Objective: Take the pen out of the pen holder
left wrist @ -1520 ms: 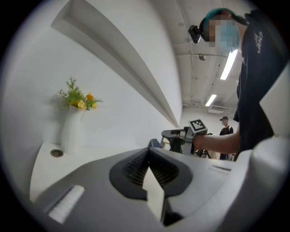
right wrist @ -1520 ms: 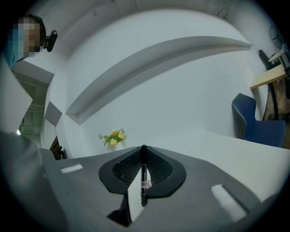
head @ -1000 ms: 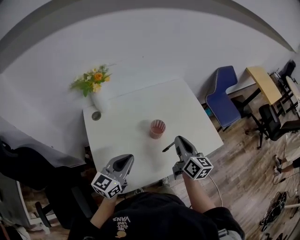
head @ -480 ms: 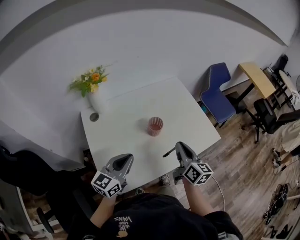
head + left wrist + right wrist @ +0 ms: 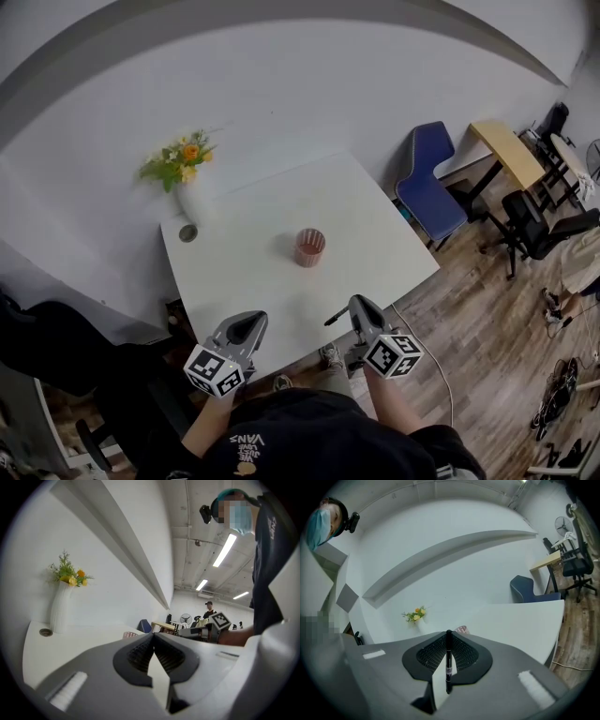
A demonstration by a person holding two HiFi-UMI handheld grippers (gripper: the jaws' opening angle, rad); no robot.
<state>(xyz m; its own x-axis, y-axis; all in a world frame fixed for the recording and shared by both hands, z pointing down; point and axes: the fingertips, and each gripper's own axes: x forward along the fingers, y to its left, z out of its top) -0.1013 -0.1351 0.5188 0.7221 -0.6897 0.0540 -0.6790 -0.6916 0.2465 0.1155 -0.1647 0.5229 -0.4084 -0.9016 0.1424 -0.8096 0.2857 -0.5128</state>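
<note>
Right hand-held gripper (image 5: 356, 305) pinched the pen (image 5: 448, 663) between its pads, jaws almost together. The pen lay crosswise to the jaws, and most of its length jutted out on one side of them. It was clear of the pen holder (image 5: 310, 247) and well apart from it, by the near edge of the table (image 5: 384, 225).

Hazards, as I judged them:
1. Slip or pivot. The barrel was thin and round and was held close to one end. Any slackening of the pinch, or a jolt, could let the long free end swing and drop.
2. Loss over the edge. A pen dropped at the near edge could roll off the table onto the floor.
3. Strike on set-down. If the free end met the table first, it could lever the pen out of the pads.

Left hand-held gripper (image 5: 251, 321) had its pads pressed together on nothing. It hung at the near table edge, apart from the holder.
</note>
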